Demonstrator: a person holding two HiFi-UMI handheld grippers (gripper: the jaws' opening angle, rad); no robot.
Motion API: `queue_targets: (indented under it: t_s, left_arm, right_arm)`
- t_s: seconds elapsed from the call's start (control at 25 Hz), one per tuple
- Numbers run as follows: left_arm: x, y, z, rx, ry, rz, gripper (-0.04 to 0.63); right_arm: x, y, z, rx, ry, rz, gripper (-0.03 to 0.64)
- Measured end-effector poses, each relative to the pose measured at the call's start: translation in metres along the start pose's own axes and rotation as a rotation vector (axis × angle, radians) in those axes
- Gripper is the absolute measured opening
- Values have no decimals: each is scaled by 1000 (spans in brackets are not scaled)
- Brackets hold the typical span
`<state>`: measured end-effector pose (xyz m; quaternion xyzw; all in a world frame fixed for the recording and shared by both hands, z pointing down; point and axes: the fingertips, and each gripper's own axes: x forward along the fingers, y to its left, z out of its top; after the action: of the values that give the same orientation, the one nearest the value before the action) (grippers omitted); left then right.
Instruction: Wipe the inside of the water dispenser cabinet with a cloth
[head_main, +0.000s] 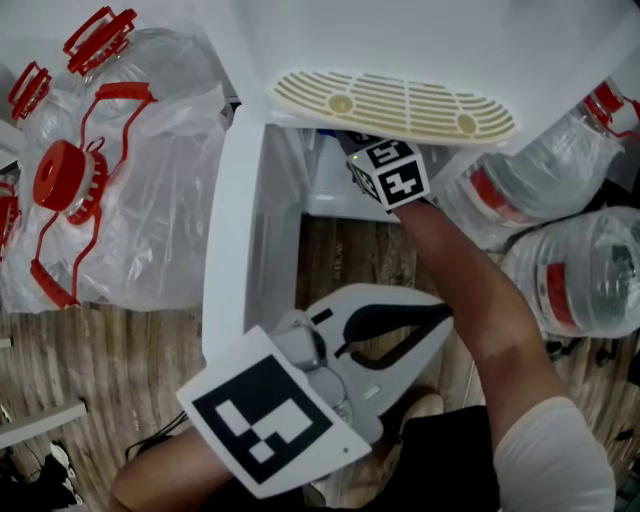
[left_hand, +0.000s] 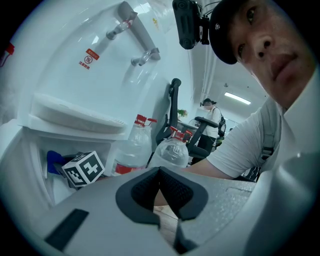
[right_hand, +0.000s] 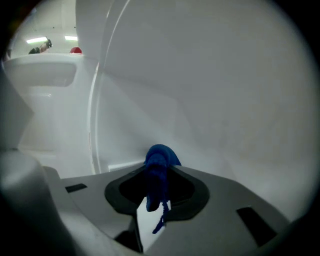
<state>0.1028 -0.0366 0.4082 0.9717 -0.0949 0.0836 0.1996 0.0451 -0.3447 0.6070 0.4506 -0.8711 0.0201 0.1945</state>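
The white water dispenser (head_main: 420, 40) stands with its lower cabinet (head_main: 325, 190) open and the door (head_main: 232, 240) swung out to the left in the head view, so access is gained and the wiping looks under way. The right gripper (right_hand: 159, 171) reaches deep inside the cabinet, its jaws clamped on a bunched blue cloth (right_hand: 159, 156) close to a pale inner wall; contact cannot be told. The walls in sight show no marks, so how much remains to wipe is unclear. The left gripper (left_hand: 160, 175) hangs outside, jaws together with nothing between them.
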Motion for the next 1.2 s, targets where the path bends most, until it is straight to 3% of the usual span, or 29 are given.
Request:
queue_targets:
  t_s: [0.2,0.68,1.04,1.2]
  left_arm:
    - [-3,1,3,5,-8,2,3]
    - [4,-8,6,20,-11,-32,3]
    - [4,-15,4,20,-4,-36,3]
    - [0,-17,3,19,2,-32,3]
  right_arm:
    - [-2,25,14,-98,-14,53,84]
    - [-44,67,26,-121,-56,152,84]
    - [-34,24,51,-81,-107,4,84]
    - [-26,28,57,-78,-113,10,83]
